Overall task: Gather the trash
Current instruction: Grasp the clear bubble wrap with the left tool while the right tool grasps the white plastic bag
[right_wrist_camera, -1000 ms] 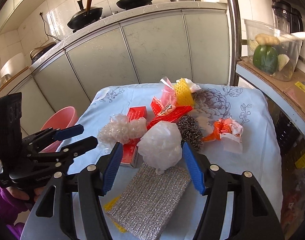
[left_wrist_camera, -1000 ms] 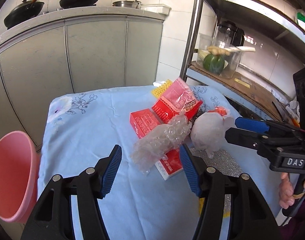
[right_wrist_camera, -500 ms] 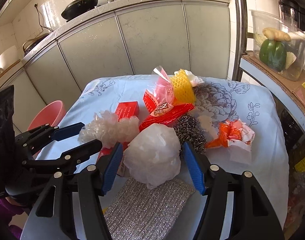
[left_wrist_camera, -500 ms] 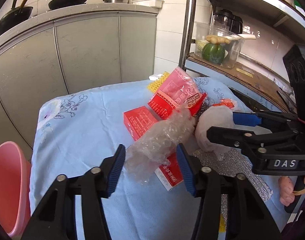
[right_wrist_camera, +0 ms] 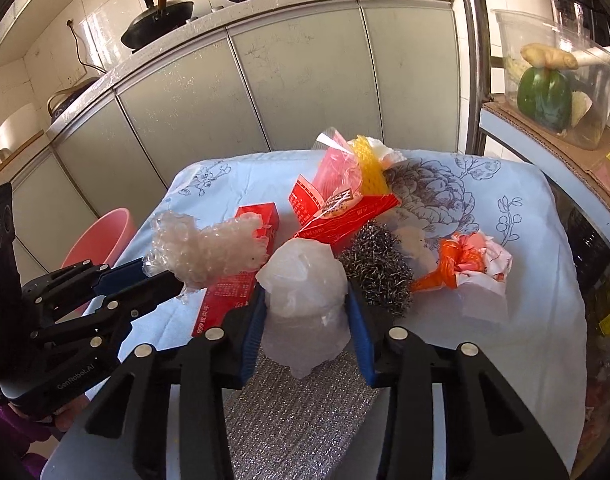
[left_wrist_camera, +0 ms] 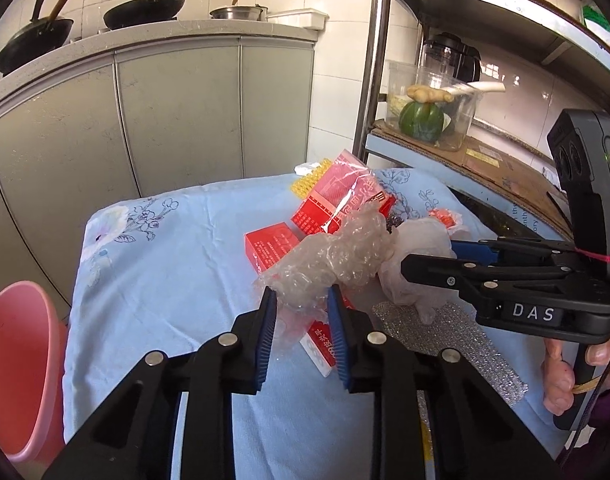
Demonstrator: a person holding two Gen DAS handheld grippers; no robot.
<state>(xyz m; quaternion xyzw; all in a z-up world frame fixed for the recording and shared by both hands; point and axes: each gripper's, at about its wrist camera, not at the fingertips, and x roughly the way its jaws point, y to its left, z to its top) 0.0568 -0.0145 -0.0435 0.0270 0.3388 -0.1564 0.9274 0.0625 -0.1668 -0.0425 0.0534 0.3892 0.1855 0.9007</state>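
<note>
Trash lies piled on a table under a light blue flowered cloth (left_wrist_camera: pixel 165 264). The jaws of my left gripper (left_wrist_camera: pixel 301 300) are closing, and the blue pads press the near end of a crumpled clear bubble wrap (left_wrist_camera: pixel 345 252). From the right wrist view, the same left gripper (right_wrist_camera: pixel 161 274) pinches the bubble wrap (right_wrist_camera: pixel 209 248) at its left end. My right gripper (right_wrist_camera: pixel 305 304) is closing too, its pads squeezing the waist of a white plastic bag (right_wrist_camera: pixel 305 276). The left wrist view shows that bag (left_wrist_camera: pixel 421 240) bulging past the right gripper's fingers.
A pink bin (left_wrist_camera: pixel 17 360) stands left of the table. Among the pile are red boxes (left_wrist_camera: pixel 269 246), a red packet (right_wrist_camera: pixel 337 208), yellow foam net (right_wrist_camera: pixel 369 168), a steel scourer (right_wrist_camera: pixel 375 268), an orange wrapper (right_wrist_camera: pixel 469 260) and a silver pad (right_wrist_camera: pixel 289 412). A metal shelf (left_wrist_camera: pixel 465 160) is at the right.
Both pairs of jaws have narrowed. The left closed from wide apart onto the bubble wrap's end. The right moved in around the white bag and squeezed it.
</note>
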